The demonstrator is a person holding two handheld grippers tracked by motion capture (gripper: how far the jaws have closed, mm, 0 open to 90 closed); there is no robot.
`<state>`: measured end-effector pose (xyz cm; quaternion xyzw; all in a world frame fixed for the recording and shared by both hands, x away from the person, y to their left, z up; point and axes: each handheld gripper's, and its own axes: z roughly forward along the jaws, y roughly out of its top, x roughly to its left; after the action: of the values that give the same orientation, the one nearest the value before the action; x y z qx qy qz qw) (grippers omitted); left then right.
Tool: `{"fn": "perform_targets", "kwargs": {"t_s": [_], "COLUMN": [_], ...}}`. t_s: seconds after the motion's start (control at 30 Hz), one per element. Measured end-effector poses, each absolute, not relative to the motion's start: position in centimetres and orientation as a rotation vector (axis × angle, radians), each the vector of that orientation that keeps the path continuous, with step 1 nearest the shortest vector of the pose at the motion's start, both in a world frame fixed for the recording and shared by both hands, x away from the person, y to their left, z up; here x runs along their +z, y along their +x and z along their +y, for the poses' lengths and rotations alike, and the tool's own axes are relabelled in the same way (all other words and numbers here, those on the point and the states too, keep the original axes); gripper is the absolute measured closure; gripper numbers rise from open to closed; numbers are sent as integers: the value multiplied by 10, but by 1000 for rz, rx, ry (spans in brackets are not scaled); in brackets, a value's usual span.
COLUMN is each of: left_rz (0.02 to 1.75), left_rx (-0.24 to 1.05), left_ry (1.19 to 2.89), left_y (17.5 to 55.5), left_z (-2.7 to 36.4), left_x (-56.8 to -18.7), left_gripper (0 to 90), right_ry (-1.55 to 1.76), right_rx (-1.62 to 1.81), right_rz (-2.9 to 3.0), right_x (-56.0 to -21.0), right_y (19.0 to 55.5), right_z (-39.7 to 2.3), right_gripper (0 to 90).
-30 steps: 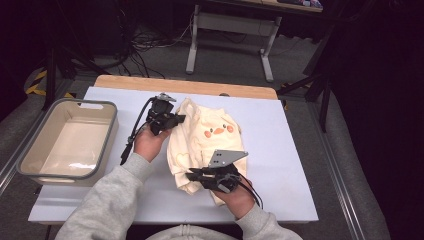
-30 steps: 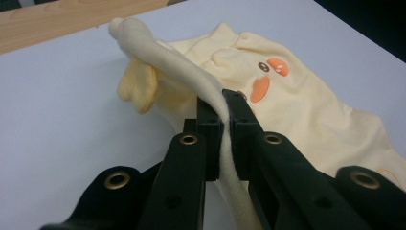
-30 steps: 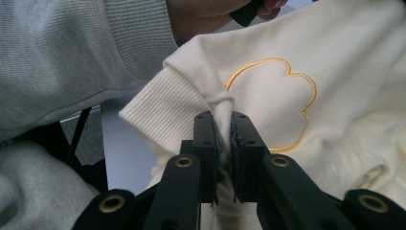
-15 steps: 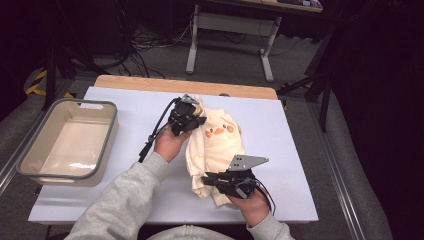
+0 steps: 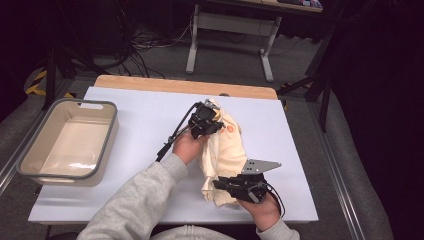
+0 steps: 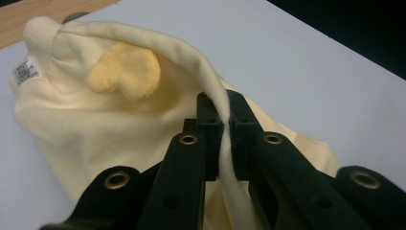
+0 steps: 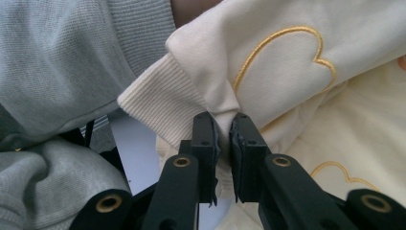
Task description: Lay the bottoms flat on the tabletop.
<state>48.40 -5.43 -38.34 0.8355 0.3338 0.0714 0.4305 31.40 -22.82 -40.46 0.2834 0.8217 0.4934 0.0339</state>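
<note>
Cream garment (image 5: pixel 223 150) bunched, underside hidden, left gripper (image 5: pixel 209 119) jaws pinching its edge, right gripper (image 5: pixel 226 184) clamping a fold.

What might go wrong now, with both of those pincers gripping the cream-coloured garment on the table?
The left gripper pinches just a thin folded edge of the garment, so the fabric might slip out if pulled. The right gripper bites a bunched bit beside the ribbed cuff, close to the person's grey sleeve; it may snag there, or the fold may come out uneven.

High view looks down over the table (image 5: pixel 130 125); both claw cameras sit close against the shared cream garment (image 5: pixel 227 150).
</note>
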Motion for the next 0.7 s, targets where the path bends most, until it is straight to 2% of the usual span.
{"fn": "perform_targets", "kwargs": {"t_s": [0.2, 0.3, 0.33, 0.37, 0.43, 0.47, 0.53, 0.7], "left_rz": [830, 816, 816, 806, 799, 804, 800, 820], "left_rx": [176, 153, 153, 145, 132, 116, 114, 119], "left_ry": [2087, 2076, 2076, 2084, 2078, 2065, 2051, 2026], "left_y": [484, 484, 484, 483, 483, 483, 482, 480], "left_z": [-70, -74, -74, -73, -71, -68, -61, -33], "left_x": [-392, -395, -395, -394, -393, -392, -389, -385], "left_gripper": [838, 761, 733, 713, 671, 649, 636, 532], "right_ry": [913, 948, 948, 957, 963, 1003, 1018, 1059], "right_rx": [1512, 1510, 1510, 1489, 1483, 1471, 1471, 1385], "right_rz": [2533, 2534, 2534, 2509, 2491, 2431, 2409, 2278], "right_x": [-409, -411, -411, -411, -410, -406, -404, -388], "right_y": [314, 315, 315, 314, 314, 316, 317, 329], "right_z": [-241, -250, -250, -258, -262, -274, -279, -302], "right_gripper": [794, 712, 712, 652, 632, 594, 575, 516]}}
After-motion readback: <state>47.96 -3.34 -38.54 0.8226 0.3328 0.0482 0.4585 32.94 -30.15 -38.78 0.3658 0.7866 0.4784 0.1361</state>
